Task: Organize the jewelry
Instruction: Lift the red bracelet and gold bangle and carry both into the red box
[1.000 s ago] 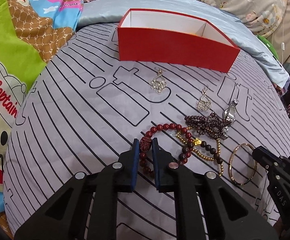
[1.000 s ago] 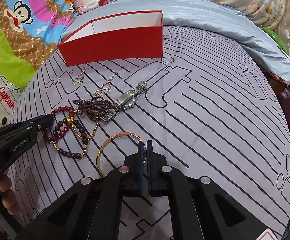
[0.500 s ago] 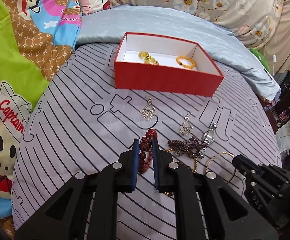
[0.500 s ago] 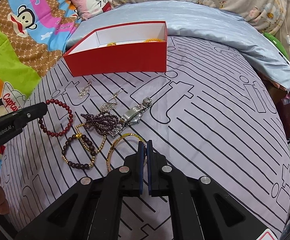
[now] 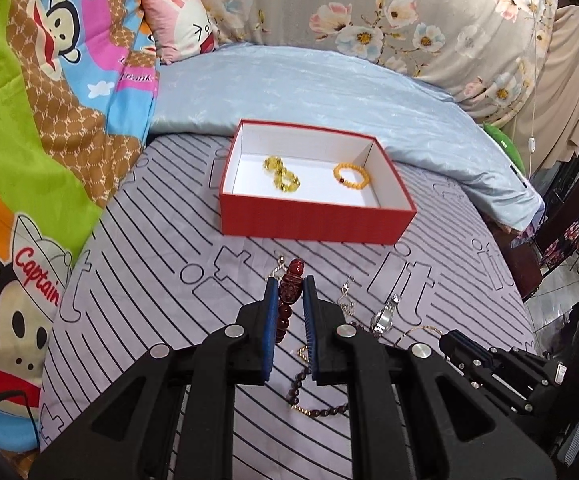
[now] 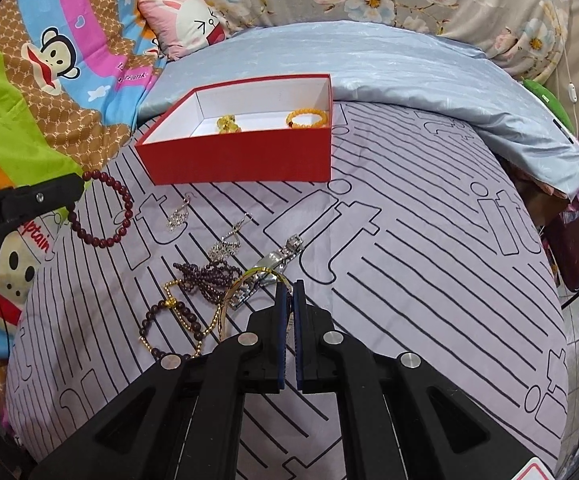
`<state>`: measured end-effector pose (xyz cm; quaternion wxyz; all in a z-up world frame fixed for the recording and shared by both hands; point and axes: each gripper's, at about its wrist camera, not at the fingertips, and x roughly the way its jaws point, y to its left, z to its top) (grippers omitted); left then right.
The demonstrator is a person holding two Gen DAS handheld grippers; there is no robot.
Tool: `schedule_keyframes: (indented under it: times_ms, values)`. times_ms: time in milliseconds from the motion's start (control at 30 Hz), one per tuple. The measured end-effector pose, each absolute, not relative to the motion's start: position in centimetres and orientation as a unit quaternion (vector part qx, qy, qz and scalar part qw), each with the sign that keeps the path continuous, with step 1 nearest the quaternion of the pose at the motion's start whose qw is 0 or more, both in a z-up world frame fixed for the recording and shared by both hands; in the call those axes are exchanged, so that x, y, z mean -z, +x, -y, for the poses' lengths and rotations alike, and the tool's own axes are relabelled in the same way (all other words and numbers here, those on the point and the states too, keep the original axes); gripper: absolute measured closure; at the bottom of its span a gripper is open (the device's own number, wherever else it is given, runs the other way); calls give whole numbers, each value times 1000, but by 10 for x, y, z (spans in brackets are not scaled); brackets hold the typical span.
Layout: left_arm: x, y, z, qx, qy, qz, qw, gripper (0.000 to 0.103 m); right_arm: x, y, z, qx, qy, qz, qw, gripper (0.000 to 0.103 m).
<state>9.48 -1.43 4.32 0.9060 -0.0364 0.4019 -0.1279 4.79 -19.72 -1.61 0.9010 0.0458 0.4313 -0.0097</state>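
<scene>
My left gripper (image 5: 289, 285) is shut on a dark red bead bracelet (image 5: 289, 294), pinching its carved bead. In the right wrist view the bracelet's loop (image 6: 101, 208) hangs free above the bedsheet. My right gripper (image 6: 288, 286) is shut on the rim of a thin gold bangle (image 6: 245, 280), which tilts up off the sheet. Beyond both stands an open red box (image 5: 317, 220) with a white inside. It holds a yellow bead bracelet (image 5: 281, 174) and an orange bead bracelet (image 5: 351, 176).
On the striped grey sheet lie two silver earrings (image 6: 177, 216) (image 6: 225, 245), a silver watch (image 6: 279, 258), a purple bead string (image 6: 205, 276) and a dark bead and gold bracelet (image 6: 177, 314). A blue quilt (image 6: 389, 64) lies behind the box, and a cartoon blanket (image 5: 29, 140) lies at the left.
Both grippers have risen. The red bead bracelet came up off the sheet with the left gripper, and the gold bangle tipped up with the right. The inside of the box came into view.
</scene>
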Motion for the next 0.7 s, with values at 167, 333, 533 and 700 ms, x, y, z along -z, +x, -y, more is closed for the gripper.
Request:
schedule_keyframes:
  times_ms: [167, 333, 533, 700]
  values:
    - [-56, 101, 13, 126, -37, -388, 912, 91, 7, 53, 202, 6, 54, -423, 904, 100]
    - [-65, 113, 12, 126, -43, -379, 916, 91, -6, 63, 205, 1, 59, -411, 910, 100]
    - [-77, 140, 18, 124, -43, -365, 922, 91, -30, 90, 210, -6, 59, -387, 920, 100]
    - [-81, 168, 24, 119, -36, -358, 926, 91, -48, 125, 213, -5, 58, -365, 929, 100]
